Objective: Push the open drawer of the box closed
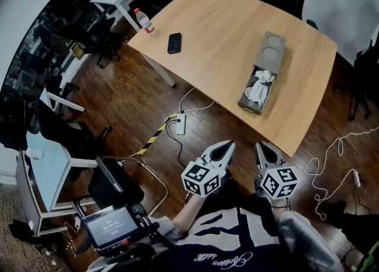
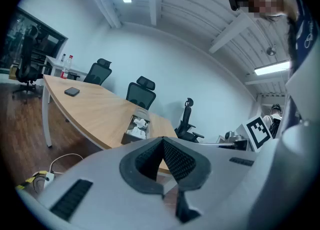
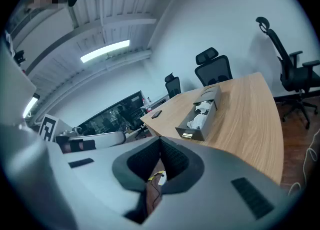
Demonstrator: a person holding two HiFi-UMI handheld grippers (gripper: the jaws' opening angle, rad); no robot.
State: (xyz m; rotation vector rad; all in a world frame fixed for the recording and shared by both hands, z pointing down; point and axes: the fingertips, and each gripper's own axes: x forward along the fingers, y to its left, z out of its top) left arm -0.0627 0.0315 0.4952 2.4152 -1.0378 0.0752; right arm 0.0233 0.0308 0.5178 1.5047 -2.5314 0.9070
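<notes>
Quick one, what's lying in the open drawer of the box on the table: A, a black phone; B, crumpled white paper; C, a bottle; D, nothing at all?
B: crumpled white paper fills the pulled-out drawer, as the head view and both gripper views show.

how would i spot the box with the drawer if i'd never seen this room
Find the big curved wooden table. On its right half, away from the phone and bottle at the far left corner, lies a long grey box. Its drawer is pulled out toward the near edge, full of crumpled white wads.
</notes>
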